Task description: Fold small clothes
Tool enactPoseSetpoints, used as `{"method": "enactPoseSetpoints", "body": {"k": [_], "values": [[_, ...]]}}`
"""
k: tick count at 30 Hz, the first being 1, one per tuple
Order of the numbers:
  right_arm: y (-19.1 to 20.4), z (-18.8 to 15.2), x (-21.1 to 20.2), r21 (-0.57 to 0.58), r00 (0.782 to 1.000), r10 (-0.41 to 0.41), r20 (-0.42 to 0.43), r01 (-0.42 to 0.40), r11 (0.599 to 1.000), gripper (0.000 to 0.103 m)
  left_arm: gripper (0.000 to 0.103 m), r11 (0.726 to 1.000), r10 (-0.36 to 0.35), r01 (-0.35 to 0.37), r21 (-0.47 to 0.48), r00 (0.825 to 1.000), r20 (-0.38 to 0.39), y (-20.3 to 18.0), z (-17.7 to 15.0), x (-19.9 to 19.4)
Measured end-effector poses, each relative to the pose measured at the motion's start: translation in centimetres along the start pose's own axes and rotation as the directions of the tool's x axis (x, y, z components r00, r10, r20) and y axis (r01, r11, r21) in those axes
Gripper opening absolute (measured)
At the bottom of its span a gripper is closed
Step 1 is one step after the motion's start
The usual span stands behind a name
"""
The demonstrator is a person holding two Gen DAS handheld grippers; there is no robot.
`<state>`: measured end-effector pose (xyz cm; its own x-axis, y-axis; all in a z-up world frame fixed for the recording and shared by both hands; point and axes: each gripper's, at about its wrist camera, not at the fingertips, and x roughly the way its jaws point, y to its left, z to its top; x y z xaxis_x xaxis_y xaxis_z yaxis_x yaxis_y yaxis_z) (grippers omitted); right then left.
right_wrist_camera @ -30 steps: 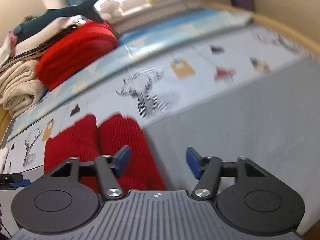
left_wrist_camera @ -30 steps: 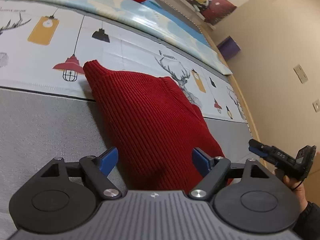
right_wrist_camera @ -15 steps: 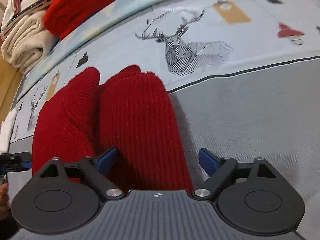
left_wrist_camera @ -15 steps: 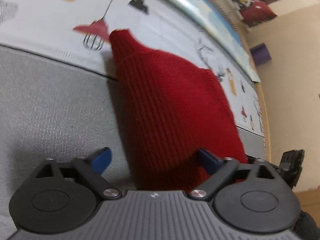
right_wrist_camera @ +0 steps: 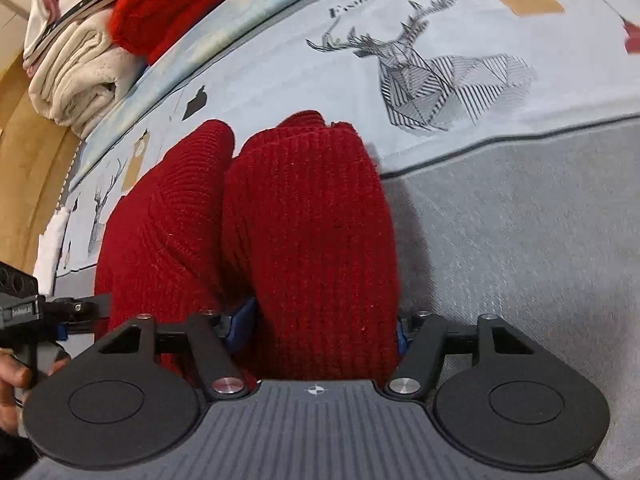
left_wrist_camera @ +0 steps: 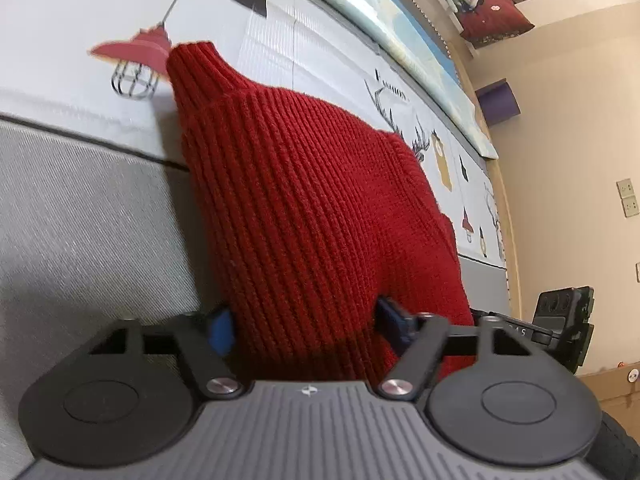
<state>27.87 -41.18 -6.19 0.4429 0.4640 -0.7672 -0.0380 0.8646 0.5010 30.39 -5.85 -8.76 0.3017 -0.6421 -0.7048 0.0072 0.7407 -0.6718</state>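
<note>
A small red ribbed knit garment [left_wrist_camera: 312, 208] lies folded on the bed, across the line between the grey blanket and the printed sheet. My left gripper [left_wrist_camera: 306, 326] is open, with its blue pads on either side of the garment's near edge. In the right wrist view the garment [right_wrist_camera: 304, 220] shows as two thick side-by-side folds. My right gripper [right_wrist_camera: 320, 326] is open, with its pads around the near end of the right fold. Each gripper shows at the edge of the other's view: the right one [left_wrist_camera: 560, 320] and the left one [right_wrist_camera: 24, 304].
The grey blanket [right_wrist_camera: 520, 240] covers the near part of the bed and the printed sheet [right_wrist_camera: 400, 40] with deer and lamps lies beyond. A stack of folded clothes and towels [right_wrist_camera: 80, 64] sits at the far left. A wall with sockets [left_wrist_camera: 624, 196] stands to the right.
Both grippers have moved forward and down onto the red garment. Its near edge now lies between each pair of pads, where before the pads were short of it.
</note>
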Motion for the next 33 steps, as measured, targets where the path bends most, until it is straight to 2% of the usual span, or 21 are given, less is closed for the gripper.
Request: {"method": "enactPoseSetpoints", "body": {"k": [4, 7, 10, 14, 18, 19, 20, 23, 25, 26, 28, 32, 33], "values": [[1.4, -0.1, -0.4, -0.015, 0.998, 0.049, 0.038, -0.048, 0.999, 0.053, 0.064, 0.998, 0.052, -0.056, 0.043, 0.994, 0.093, -0.7, 1.0, -2.7], [4.0, -0.3, -0.2, -0.054, 0.993, 0.110, 0.037, -0.108, 0.993, 0.050, 0.063, 0.996, 0.090, -0.090, -0.007, 0.982, 0.166, 0.3, 1.8, -5.2], [6.7, -0.7, 0.9, -0.082, 0.992, 0.124, 0.026, -0.121, 0.989, 0.049, 0.065, 0.989, 0.149, -0.144, -0.041, 0.969, 0.198, 1.4, 2.1, -6.8], [9.2, -1.1, 2.0, -0.117, 0.996, 0.082, 0.041, -0.077, 0.990, 0.049, 0.068, 0.963, 0.266, -0.245, -0.114, 0.933, 0.242, 2.4, 1.9, -8.3], [9.7, -0.8, 2.1, -0.119, 0.999, 0.023, 0.030, -0.020, 0.993, 0.049, 0.069, 0.947, 0.307, -0.321, -0.022, 0.880, 0.363, 0.1, 1.4, -11.0], [9.7, -0.9, 2.1, -0.122, 1.000, 0.004, 0.028, 0.000, 0.992, 0.049, 0.069, 0.943, 0.304, -0.334, 0.013, 0.872, 0.383, -0.7, 1.2, -11.5], [9.6, -0.9, 2.1, -0.117, 1.000, -0.008, 0.025, 0.011, 0.993, 0.049, 0.069, 0.941, 0.289, -0.334, 0.049, 0.874, 0.390, -1.5, 0.9, -11.9], [9.4, -1.0, 1.7, -0.113, 1.000, -0.024, 0.019, 0.026, 0.993, 0.050, 0.066, 0.936, 0.241, -0.311, 0.162, 0.907, 0.346, -2.8, -0.1, -11.8], [9.5, -1.0, 1.3, -0.122, 0.999, -0.038, 0.021, 0.040, 0.992, 0.051, 0.058, 0.900, 0.305, -0.370, 0.230, 0.912, 0.273, -2.6, -1.0, -10.3], [9.4, -1.1, 1.2, -0.126, 0.999, -0.045, 0.022, 0.047, 0.991, 0.052, 0.057, 0.868, 0.366, -0.422, 0.260, 0.900, 0.238, -2.5, -1.5, -8.8], [9.4, -1.3, 0.8, -0.135, 0.998, -0.061, 0.018, 0.063, 0.989, 0.053, 0.057, 0.811, 0.423, -0.496, 0.310, 0.864, 0.273, -3.0, -2.6, -7.7], [9.8, -1.7, -0.8, -0.180, 0.993, -0.112, 0.041, 0.118, 0.977, 0.053, 0.057, 0.757, 0.402, -0.538, 0.370, 0.831, 0.384, -5.8, -4.1, -9.6], [10.1, -1.7, -1.5, -0.198, 0.991, -0.123, 0.061, 0.133, 0.971, 0.053, 0.056, 0.757, 0.381, -0.528, 0.384, 0.835, 0.397, -6.4, -4.5, -10.2]]}}
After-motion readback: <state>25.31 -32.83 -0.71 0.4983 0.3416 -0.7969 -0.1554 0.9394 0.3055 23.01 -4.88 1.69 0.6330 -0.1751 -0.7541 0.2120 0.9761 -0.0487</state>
